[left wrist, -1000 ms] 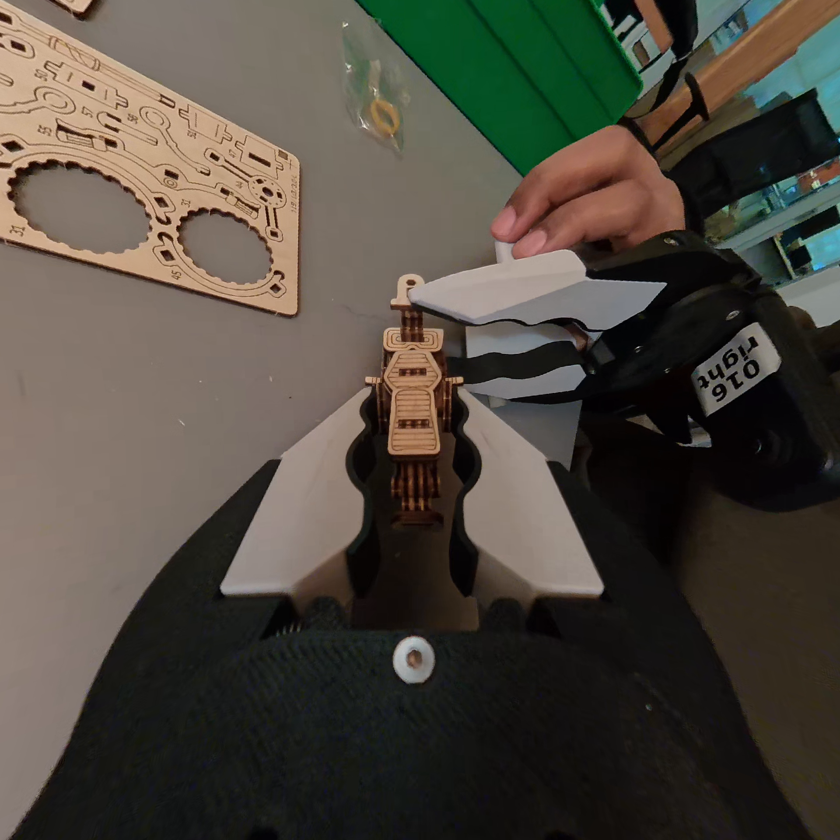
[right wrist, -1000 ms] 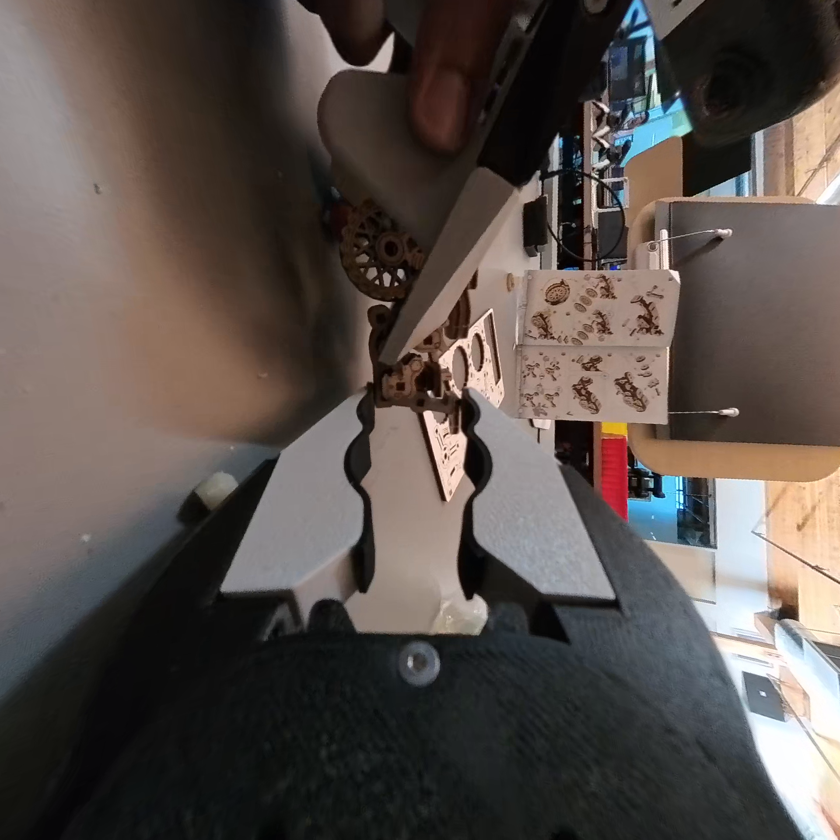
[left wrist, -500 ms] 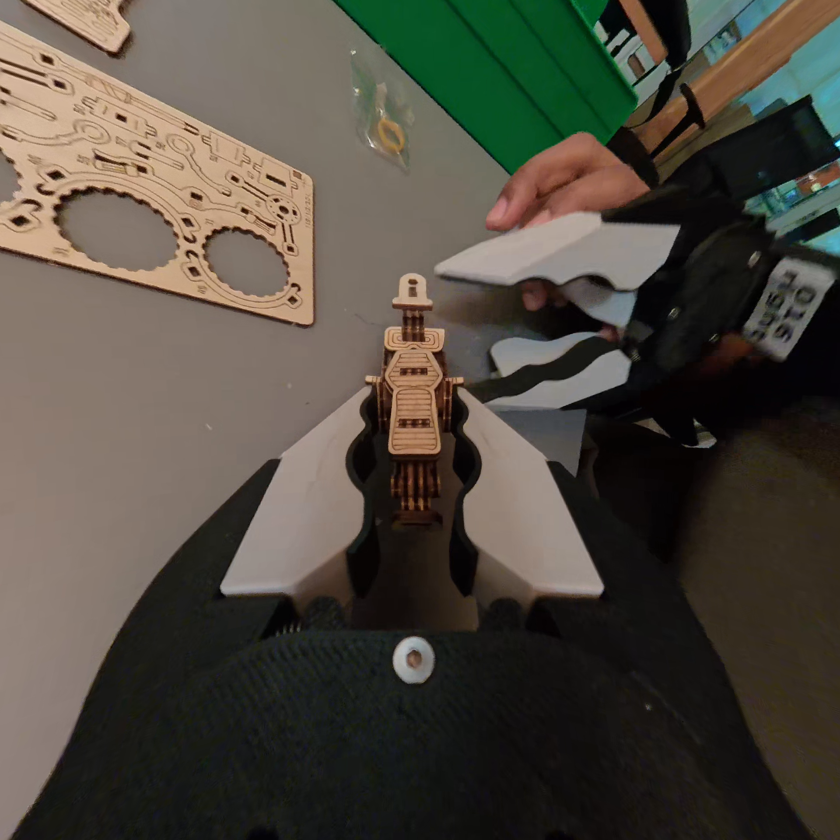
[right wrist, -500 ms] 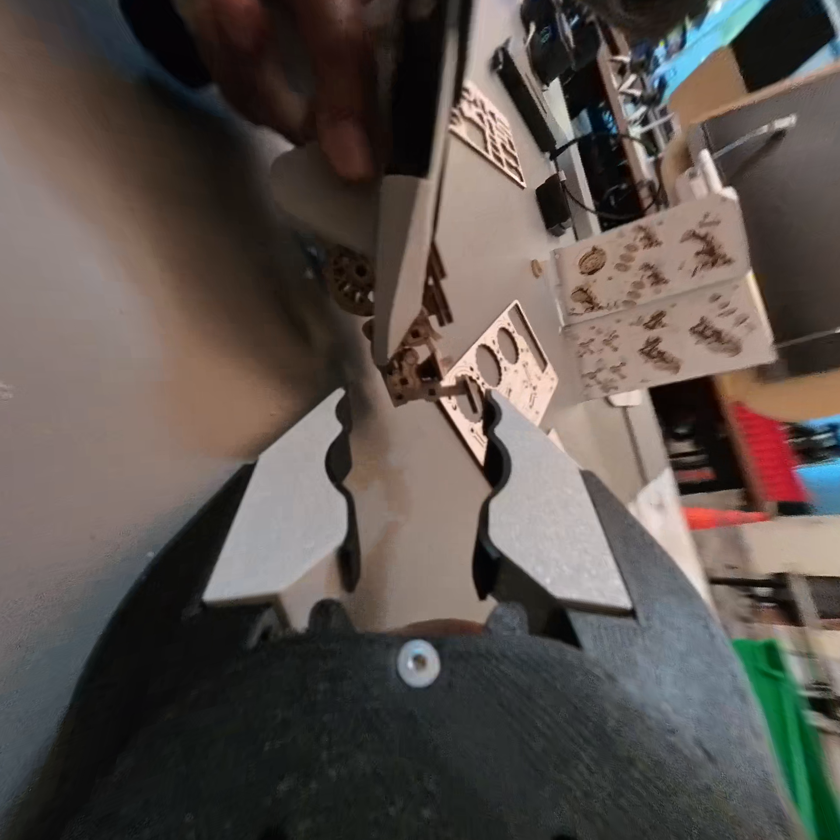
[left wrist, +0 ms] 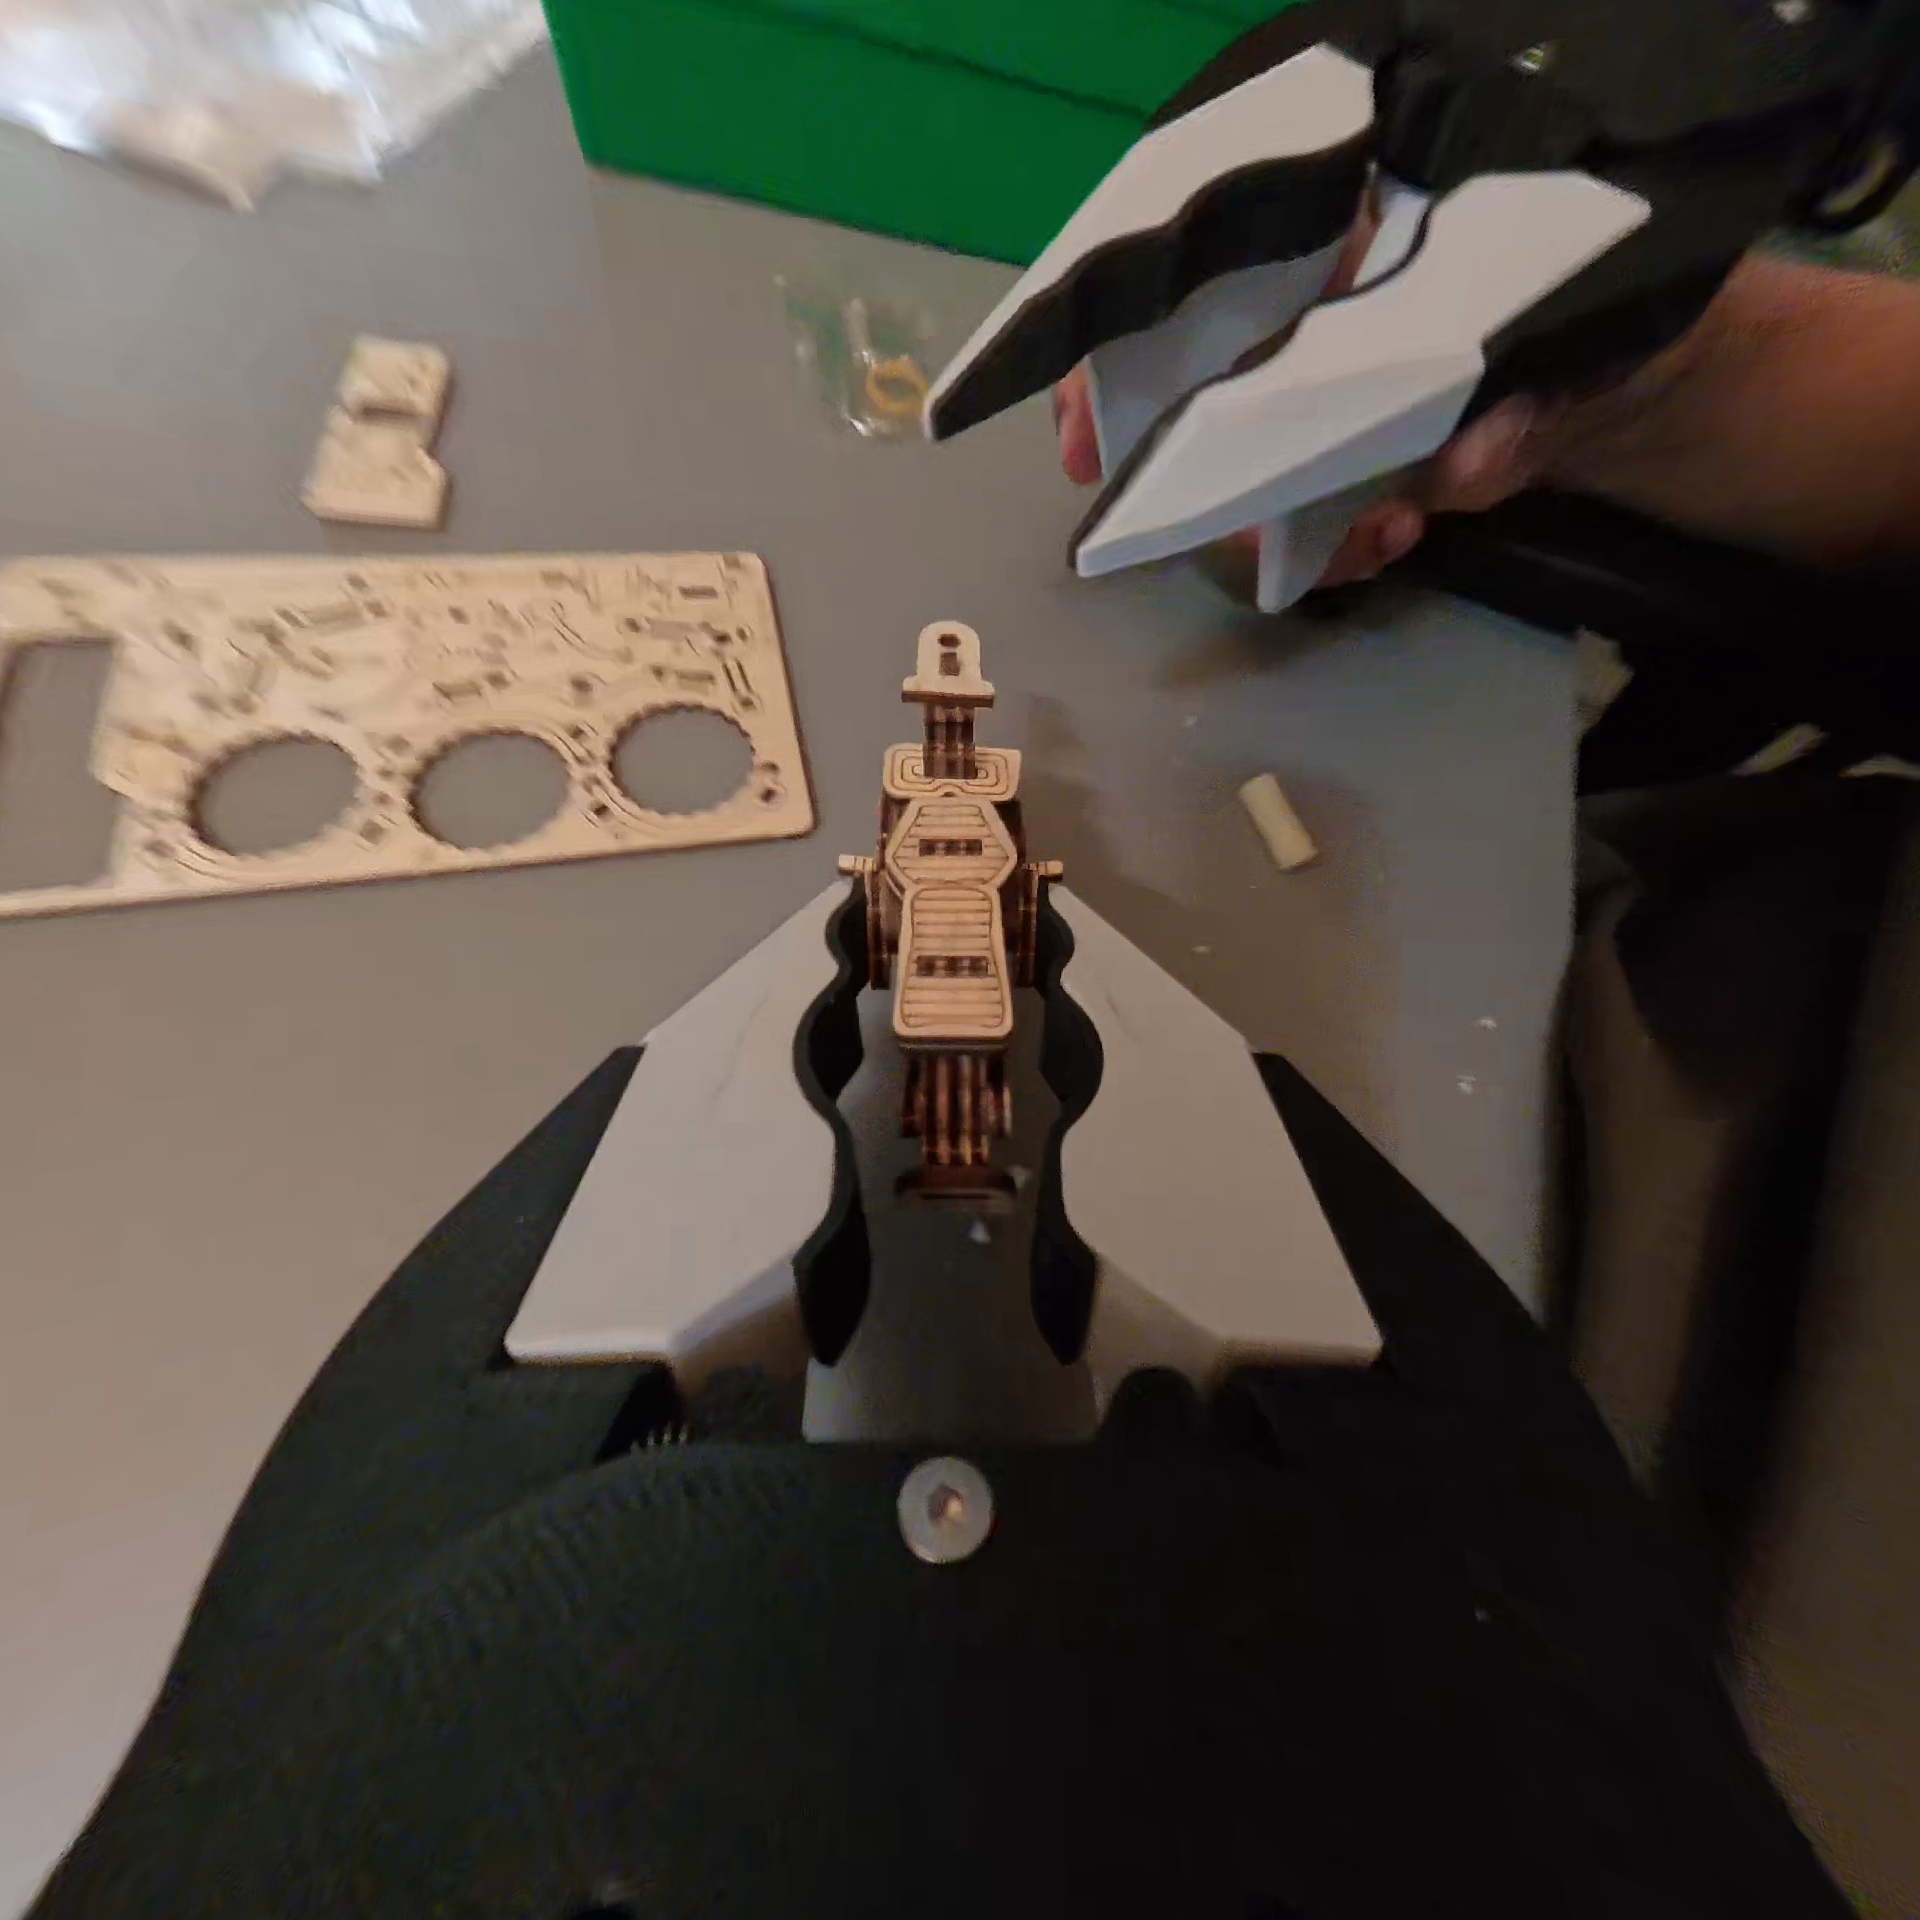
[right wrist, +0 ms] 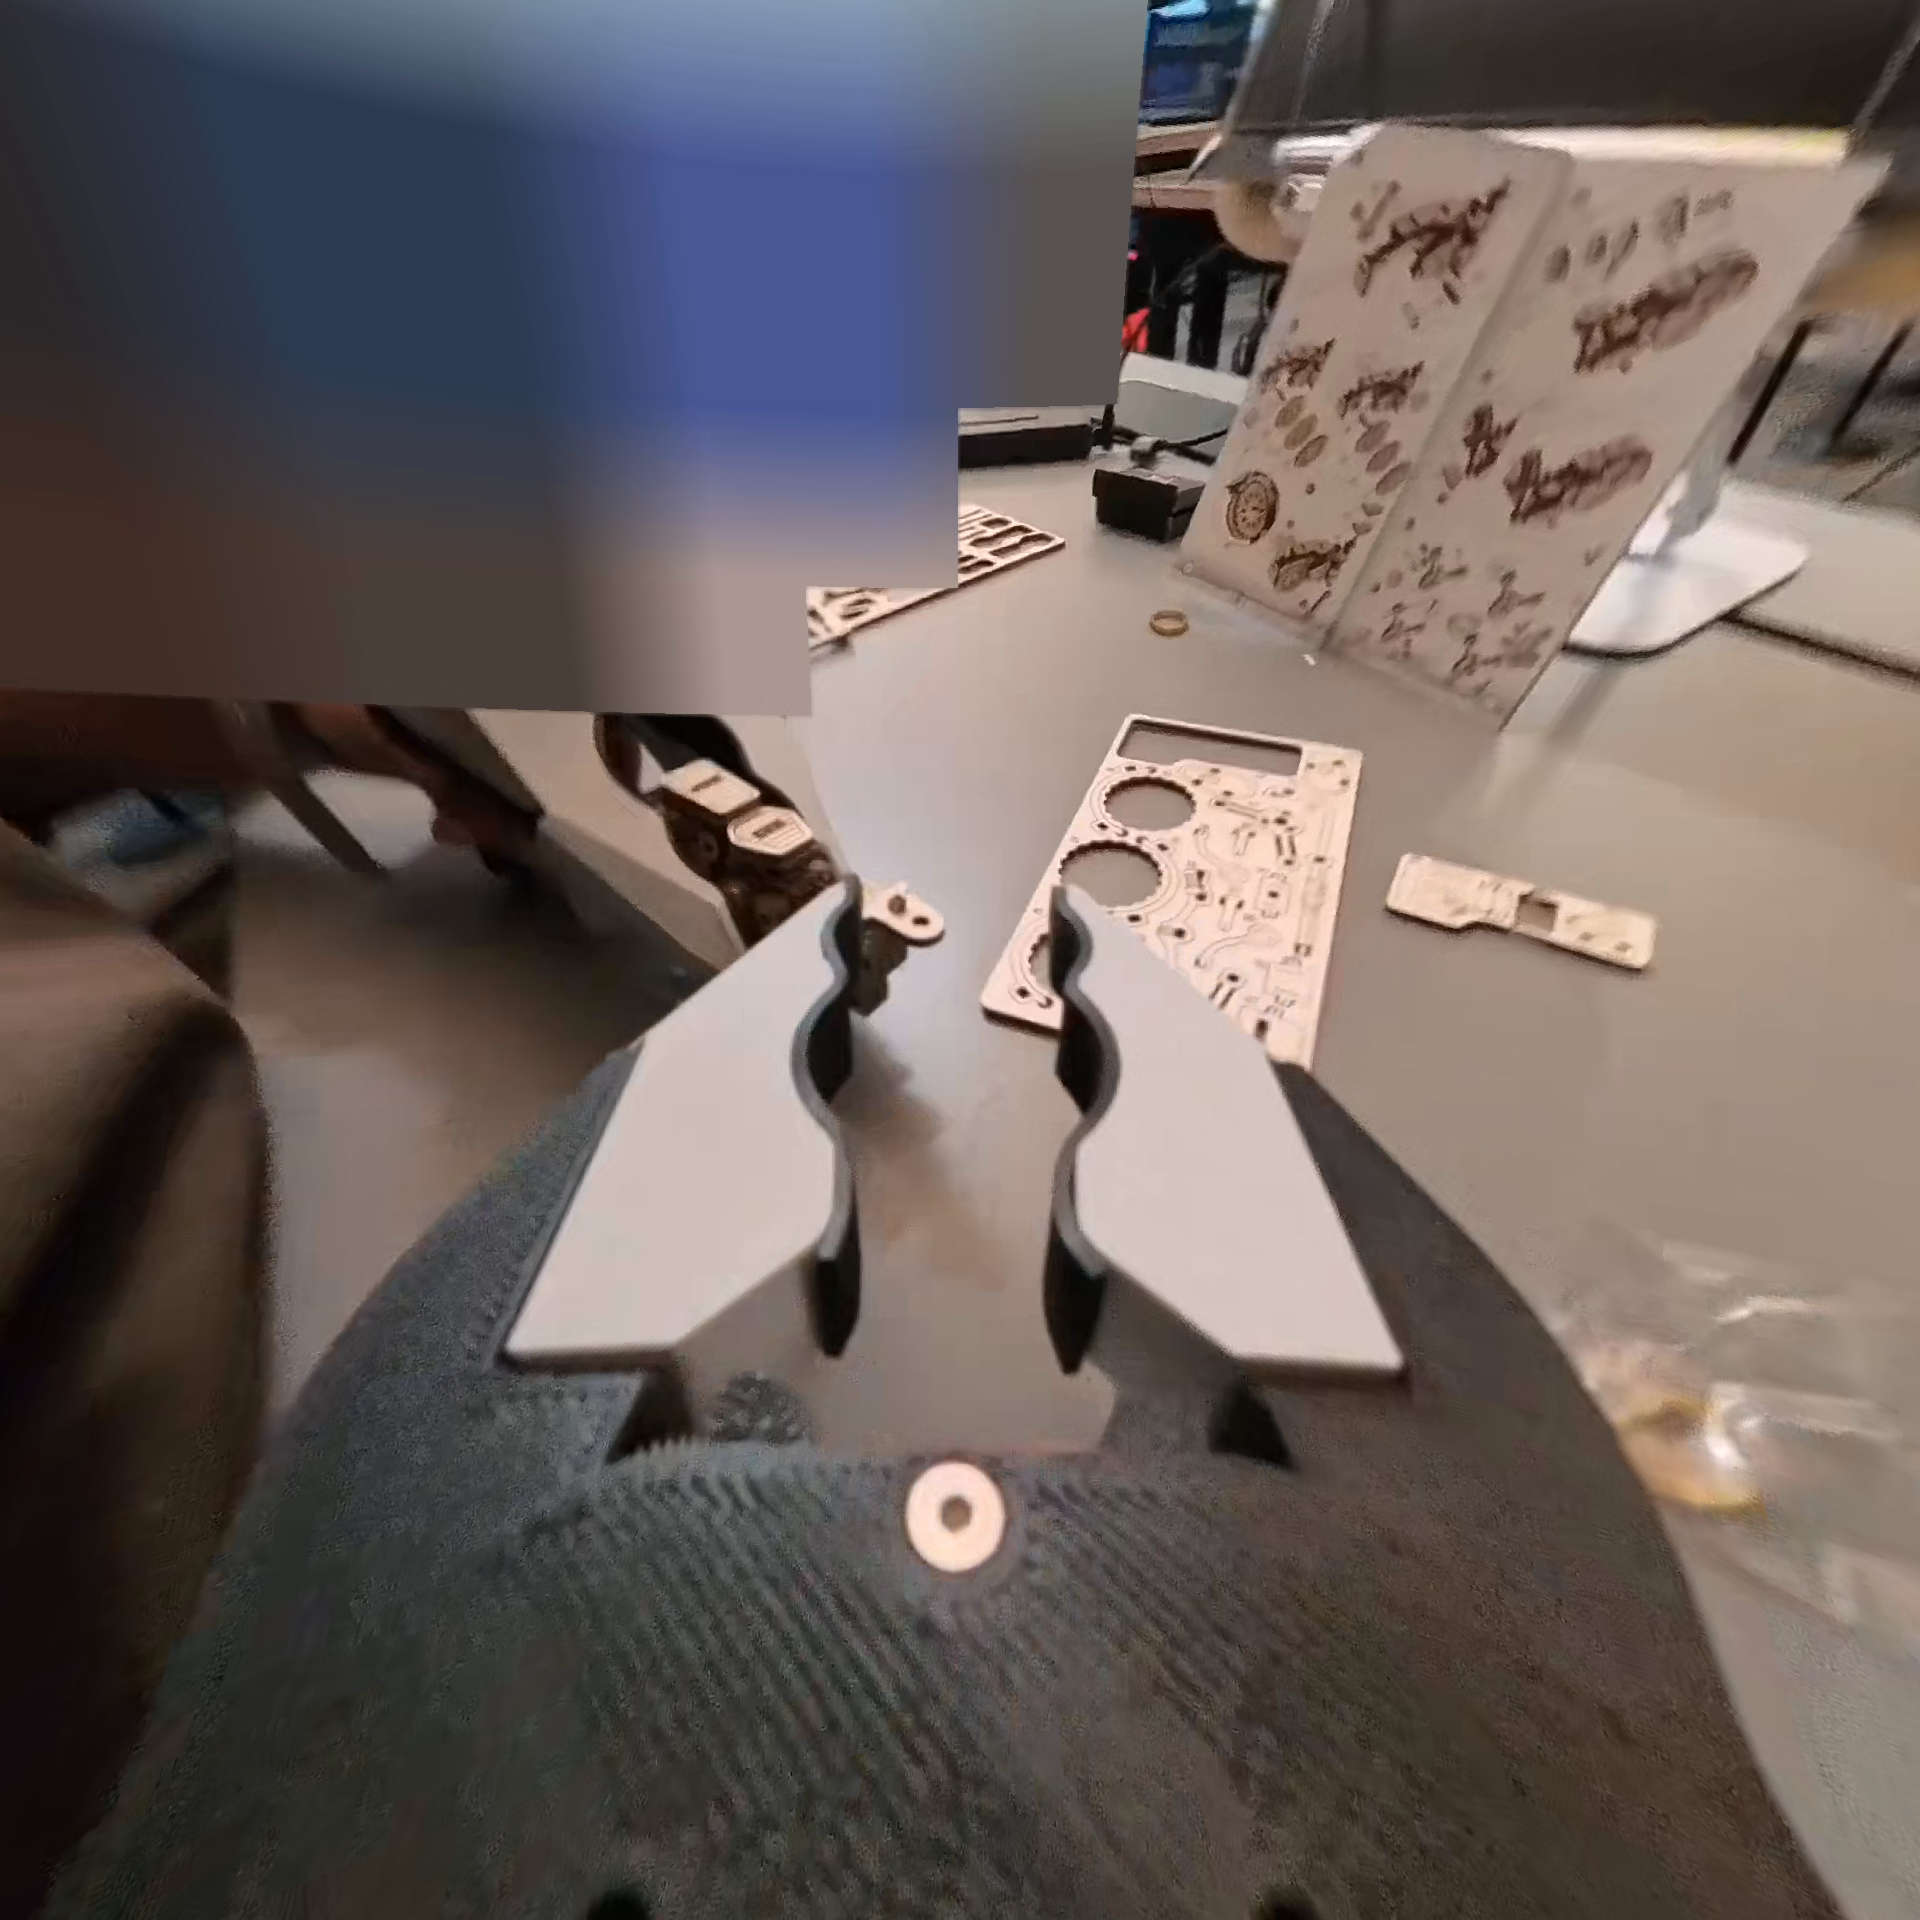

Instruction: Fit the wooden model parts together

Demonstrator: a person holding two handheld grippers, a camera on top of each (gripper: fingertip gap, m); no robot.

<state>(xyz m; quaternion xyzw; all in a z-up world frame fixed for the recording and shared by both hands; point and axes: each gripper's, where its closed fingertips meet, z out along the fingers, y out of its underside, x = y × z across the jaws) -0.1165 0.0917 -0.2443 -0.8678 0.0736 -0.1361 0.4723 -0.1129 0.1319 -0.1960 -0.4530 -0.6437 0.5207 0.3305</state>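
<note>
Bench (left wrist: pixel 312 1091) is grey; wooden model (left wrist: pixel 951 914) sits clamped in left gripper (left wrist: pixel 948 904) jaws; right gripper (right wrist: pixel 954 925) jaws apart, beside green bin (left wrist: pixel 831 114).

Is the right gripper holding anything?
No: in the right wrist view, the right gripper is open, with only bare table between its fingers.

Bare grey table (left wrist: pixel 312 1091) lies left of the wooden model (left wrist: pixel 951 914); the punched sheet (left wrist: pixel 416 717) (flat) and green box (left wrist: pixel 831 114) crowd the far edge.
</note>
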